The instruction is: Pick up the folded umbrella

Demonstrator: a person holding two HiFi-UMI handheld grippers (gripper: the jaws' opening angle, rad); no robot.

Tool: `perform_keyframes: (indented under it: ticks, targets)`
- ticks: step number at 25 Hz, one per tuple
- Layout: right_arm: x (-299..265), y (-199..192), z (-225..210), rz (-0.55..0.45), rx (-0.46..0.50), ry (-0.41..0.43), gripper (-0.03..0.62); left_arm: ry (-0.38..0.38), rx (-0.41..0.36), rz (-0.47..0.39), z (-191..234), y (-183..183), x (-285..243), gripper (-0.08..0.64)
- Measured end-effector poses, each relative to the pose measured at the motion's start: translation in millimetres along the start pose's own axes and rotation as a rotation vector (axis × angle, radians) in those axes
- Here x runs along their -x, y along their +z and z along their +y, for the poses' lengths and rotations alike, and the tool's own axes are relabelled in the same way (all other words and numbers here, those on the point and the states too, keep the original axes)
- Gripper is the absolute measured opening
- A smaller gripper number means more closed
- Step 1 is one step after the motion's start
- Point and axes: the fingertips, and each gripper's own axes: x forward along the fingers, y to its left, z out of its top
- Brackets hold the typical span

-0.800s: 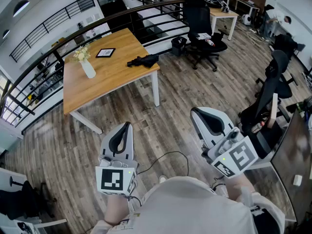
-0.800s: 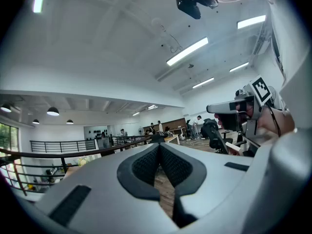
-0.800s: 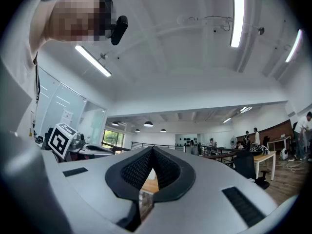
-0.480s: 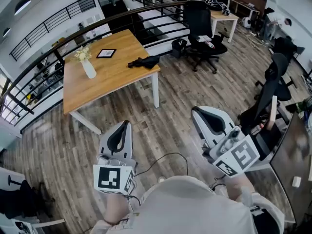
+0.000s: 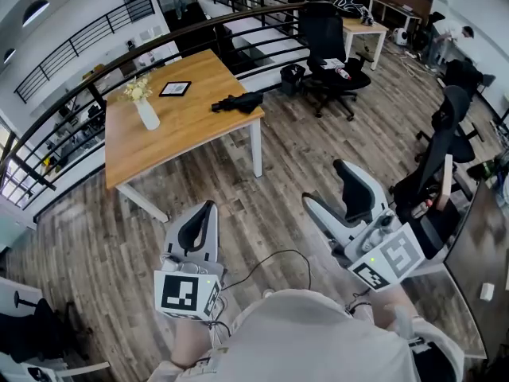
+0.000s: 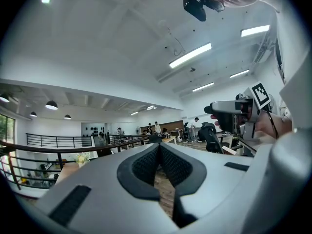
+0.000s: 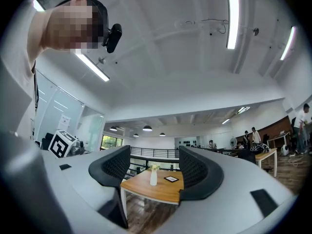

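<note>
The folded black umbrella point(image 5: 238, 101) lies near the right edge of a wooden table point(image 5: 179, 134), far ahead of both grippers. My left gripper point(image 5: 208, 208) hangs over the wooden floor with its jaws pressed together and nothing between them; in its own view the pads point(image 6: 146, 165) meet in a closed seam. My right gripper point(image 5: 324, 183) stands open and empty, further right above the floor. In the right gripper view the table point(image 7: 158, 189) shows through the gap of the right gripper point(image 7: 153, 156); the umbrella is not seen there.
On the table stand a white vase with flowers point(image 5: 145, 110) and a dark tablet point(image 5: 175, 88). Black office chairs point(image 5: 330, 46) and a second desk point(image 5: 362, 22) are at the back right, another chair point(image 5: 441, 146) to the right. A curved railing point(image 5: 119, 50) runs behind the table.
The right gripper's jaws have spread from together to wide apart. The left gripper stays shut in much the same place.
</note>
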Motion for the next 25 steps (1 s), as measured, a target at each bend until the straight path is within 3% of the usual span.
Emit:
perform_keyframes:
  ticks: [12,19,25]
  targets:
    - [-37,-22,17,0.061,0.004,-0.002,0.319,-0.01,0.016,0.024,35,-18,10,0.017]
    - [-77,-46,-6,0.068,0.006,0.007,0.319,0.014,0.02,0.07,62,-47,-15,0.017]
    - [-136,-78,-55,0.067,-0.002,0.015,0.319,0.049,0.014,0.102,98,-69,-75,0.017]
